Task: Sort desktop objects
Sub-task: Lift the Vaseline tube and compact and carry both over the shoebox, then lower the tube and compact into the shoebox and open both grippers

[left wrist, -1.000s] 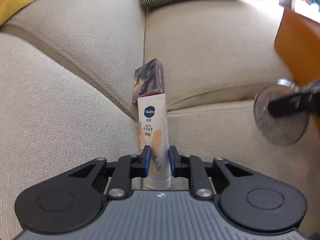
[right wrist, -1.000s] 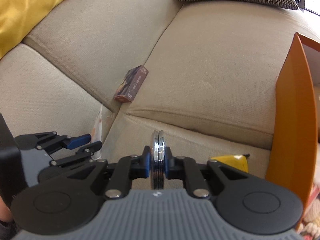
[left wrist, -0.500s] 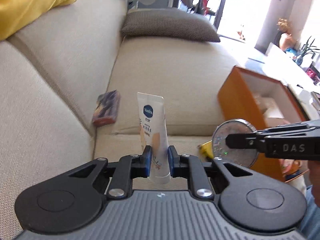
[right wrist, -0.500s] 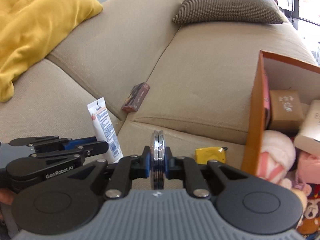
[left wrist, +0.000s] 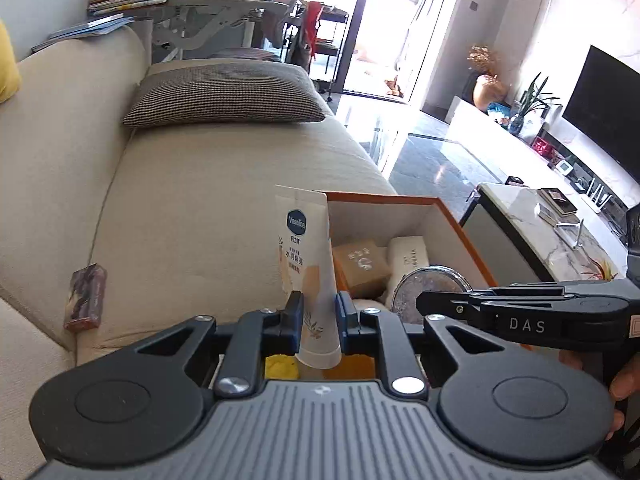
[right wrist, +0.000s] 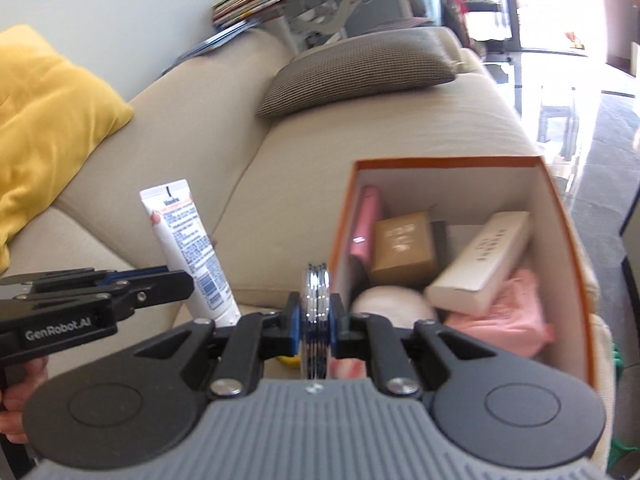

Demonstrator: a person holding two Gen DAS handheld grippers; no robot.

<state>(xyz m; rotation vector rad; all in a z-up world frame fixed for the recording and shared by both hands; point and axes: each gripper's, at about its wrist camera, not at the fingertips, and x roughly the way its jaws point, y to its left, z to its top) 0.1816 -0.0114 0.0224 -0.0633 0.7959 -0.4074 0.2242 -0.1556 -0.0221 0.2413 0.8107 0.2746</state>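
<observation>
Beige sofa (left wrist: pixel 208 208); small carton (left wrist: pixel 85 297) in seat crease at left. Left tongs (left wrist: pixel 318 318) pinch upright tube (left wrist: pixel 308 264); right tongs (right wrist: pixel 316 320) pinch round mirror (right wrist: pixel 316 300) on edge, both just beside open orange box (right wrist: pixel 568 216) holding cartons

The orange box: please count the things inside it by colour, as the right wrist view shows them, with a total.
Inside the orange box:
Pink: 2, the flat case and the cloth
Brown: 1, the carton
White: 1, the long carton
Pale: 1, the round thing, blurred
Total: 5. More may lie hidden underneath.
</observation>
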